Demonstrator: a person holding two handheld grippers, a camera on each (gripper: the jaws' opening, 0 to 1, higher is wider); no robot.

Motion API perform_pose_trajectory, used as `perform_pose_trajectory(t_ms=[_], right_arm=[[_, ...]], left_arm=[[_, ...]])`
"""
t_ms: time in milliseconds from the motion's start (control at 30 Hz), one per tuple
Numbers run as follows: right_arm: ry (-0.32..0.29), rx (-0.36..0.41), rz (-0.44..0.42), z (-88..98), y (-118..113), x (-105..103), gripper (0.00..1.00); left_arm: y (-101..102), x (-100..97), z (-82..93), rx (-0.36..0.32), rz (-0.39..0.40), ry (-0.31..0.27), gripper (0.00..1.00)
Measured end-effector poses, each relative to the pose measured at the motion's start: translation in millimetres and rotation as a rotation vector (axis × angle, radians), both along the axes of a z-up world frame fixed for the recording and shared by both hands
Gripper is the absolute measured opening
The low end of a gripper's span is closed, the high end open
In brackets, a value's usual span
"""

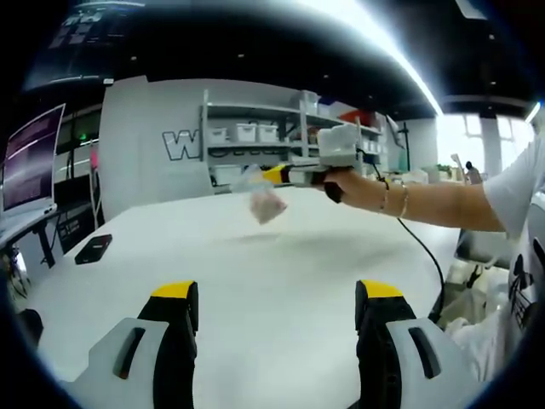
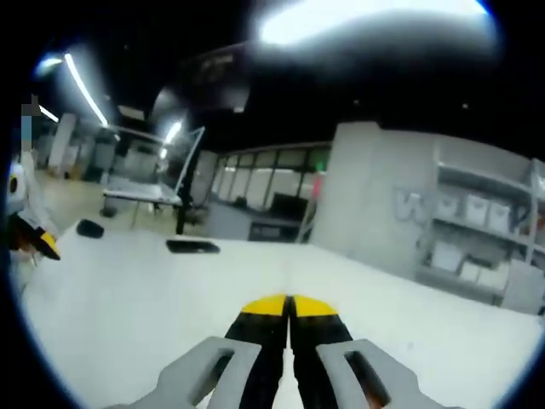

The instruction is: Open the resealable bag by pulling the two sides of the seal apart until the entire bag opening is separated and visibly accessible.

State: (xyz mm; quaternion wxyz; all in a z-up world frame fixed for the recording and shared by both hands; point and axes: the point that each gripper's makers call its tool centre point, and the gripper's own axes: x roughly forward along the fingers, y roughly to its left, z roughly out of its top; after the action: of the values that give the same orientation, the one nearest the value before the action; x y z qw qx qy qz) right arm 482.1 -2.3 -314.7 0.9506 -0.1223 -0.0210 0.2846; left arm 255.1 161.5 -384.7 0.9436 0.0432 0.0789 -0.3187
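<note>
Bag: the resealable bag [image 1: 263, 198] hung in the air above the white bench [image 1: 281, 273], well clear of its surface and over the far half, dangling from the tips of the right gripper [image 1: 277, 175]. It looked clear, with something pale and pinkish inside; the seal itself was too small to make out.
Right claw: in the right gripper view the jaws of the right gripper [image 2: 289, 305] stood pressed together at their yellow tips. The bag was not discernible between them there, so the hold is judged from the left gripper view, where a hand [image 1: 345, 182] carried the tool.
Left claw: the left gripper [image 1: 277, 294] was spread wide, holding nothing, low over the bench's near edge and well apart from the bag.
Other items: a dark flat object [image 1: 93, 249] lay near the bench's left edge.
Risk: with one pinch point only, the bag could swing or slip and drop to the bench.
Risk: if the left claw caught both walls of the seal, pulling would drag the bag instead of parting it.
</note>
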Motion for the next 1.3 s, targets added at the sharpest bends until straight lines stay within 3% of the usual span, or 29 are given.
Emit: perform_pose_trajectory(t_ms=[1300], right_arm=[[-0.019, 0.078, 0.042, -2.2, -3.9, -40.7, 0.0]], left_arm=[[-2.4, -1.9, -0.1, 0.003, -0.003, -0.001, 0.75]])
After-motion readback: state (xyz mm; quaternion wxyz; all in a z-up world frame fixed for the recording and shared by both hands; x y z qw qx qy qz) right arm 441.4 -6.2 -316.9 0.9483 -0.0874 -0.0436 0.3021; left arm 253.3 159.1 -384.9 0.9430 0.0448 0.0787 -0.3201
